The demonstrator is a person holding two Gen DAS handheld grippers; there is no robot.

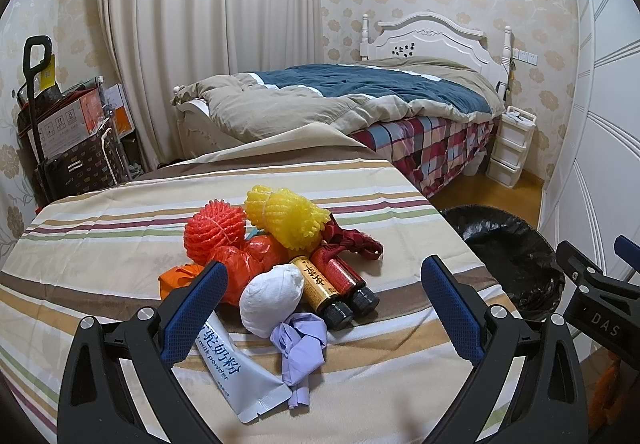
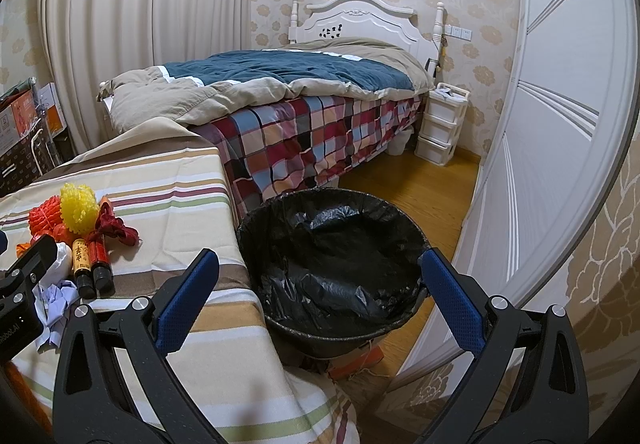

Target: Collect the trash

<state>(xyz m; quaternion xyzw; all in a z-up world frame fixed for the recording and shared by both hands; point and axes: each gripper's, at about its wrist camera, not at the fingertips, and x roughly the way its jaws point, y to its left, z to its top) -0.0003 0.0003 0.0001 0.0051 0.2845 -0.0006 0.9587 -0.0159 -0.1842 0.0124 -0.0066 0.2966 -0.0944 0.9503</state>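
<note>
A: Why is the trash heaped in one spot?

B: It lies as a tight pile on the striped table [image 1: 120, 244], near the edge closest to the bin [image 2: 336, 264]. Judged from that, each piece needs only a short carry to the right.

A: What is in the pile?

B: Red net ball [image 1: 214, 226], yellow net [image 1: 288, 220], white wad [image 1: 272, 298], two vials [image 1: 340, 284] side by side with caps toward the camera, purple glove [image 1: 298, 348], milk powder sachet [image 1: 236, 372], red ribbon [image 1: 352, 242]. Several touch or overlap; the wad leans on the gold vial.

A: Left hand-held gripper [image 1: 320, 304]?

B: Jaws wide apart, empty, straddling the near side of the pile. The wad and glove sit between the fingers, so one of those looks like the first pick. The left finger overlaps the sachet in view; contact I cannot tell.

A: Right hand-held gripper [image 2: 320, 304]?

B: Also spread and empty, aimed at the bin rather than the pile. Reason unclear; perhaps waiting its turn.

A: The bin itself?

B: Lined in black plastic, standing on the floor just beside the table. No trash visible in it, so collecting looks unstarted.

A: Risks?

B: Vials may roll if nudged.
</note>
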